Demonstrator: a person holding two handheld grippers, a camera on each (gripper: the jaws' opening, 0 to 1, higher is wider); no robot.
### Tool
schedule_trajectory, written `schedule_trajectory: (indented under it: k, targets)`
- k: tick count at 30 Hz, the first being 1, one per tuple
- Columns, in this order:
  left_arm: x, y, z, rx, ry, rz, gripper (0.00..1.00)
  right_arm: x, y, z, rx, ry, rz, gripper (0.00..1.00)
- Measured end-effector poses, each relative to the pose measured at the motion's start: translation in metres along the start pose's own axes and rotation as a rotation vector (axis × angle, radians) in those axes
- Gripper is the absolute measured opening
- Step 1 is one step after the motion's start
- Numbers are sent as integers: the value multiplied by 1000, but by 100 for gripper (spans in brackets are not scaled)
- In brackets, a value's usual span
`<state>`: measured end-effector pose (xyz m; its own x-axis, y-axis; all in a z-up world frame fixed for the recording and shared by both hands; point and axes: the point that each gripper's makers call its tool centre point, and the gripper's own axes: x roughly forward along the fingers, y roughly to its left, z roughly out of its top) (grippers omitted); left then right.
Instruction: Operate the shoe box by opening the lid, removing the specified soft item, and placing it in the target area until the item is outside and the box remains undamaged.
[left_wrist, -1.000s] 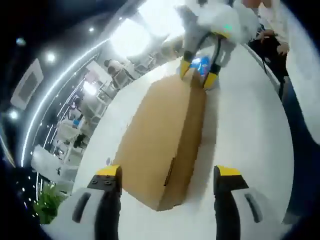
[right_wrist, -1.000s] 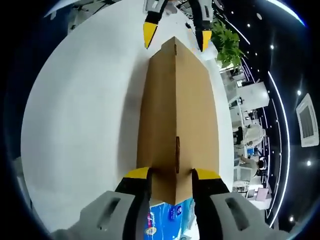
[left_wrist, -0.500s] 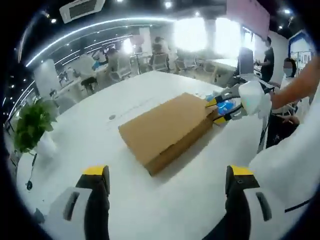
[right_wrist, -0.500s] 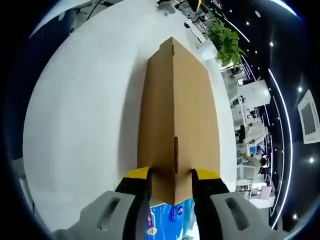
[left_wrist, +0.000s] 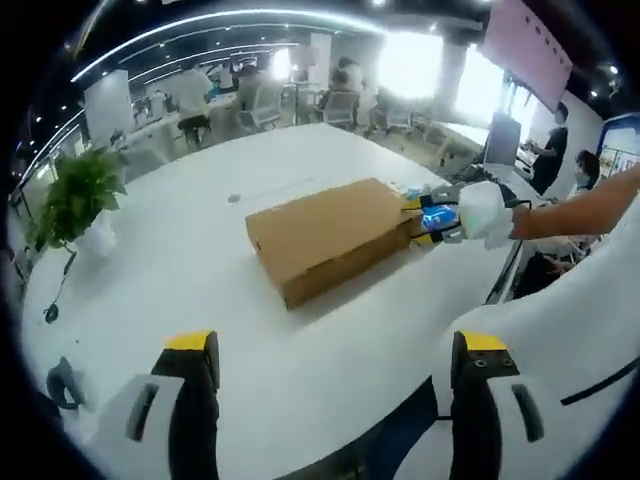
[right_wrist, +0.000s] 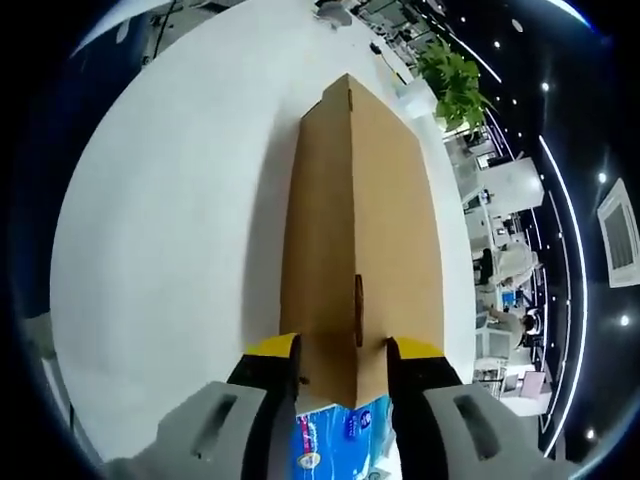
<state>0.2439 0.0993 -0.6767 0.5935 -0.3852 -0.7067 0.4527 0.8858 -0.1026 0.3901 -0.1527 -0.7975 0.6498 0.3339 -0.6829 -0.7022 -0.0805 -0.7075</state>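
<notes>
Closed shoe box (left_wrist: 330, 235) lying on the white table (left_wrist: 180, 260).
My right gripper (right_wrist: 342, 352) pinches its near end; my left gripper (left_wrist: 335, 350) hangs open, empty. Thin cardboard probably crushes easily; I'd grip edges.

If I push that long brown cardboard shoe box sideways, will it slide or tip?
The brown cardboard shoe box will probably slide: it lies low and flat on the smooth white table. Its thin walls may flex where the right gripper pinches its end.

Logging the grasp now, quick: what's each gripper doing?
Left gripper: open, holding nothing, back from the shoe box.
Right gripper: jaws astride the box's near end; closed on it.
</notes>
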Motion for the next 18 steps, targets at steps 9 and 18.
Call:
schedule_trajectory:
  k: [9, 18]
  targets:
    - [1, 0, 4, -7, -16, -7, 99, -2, 1, 1, 51, -5, 28, 36]
    - [1, 0, -1, -28, -10, -19, 99, -51, -21, 0, 492, -13, 14, 88]
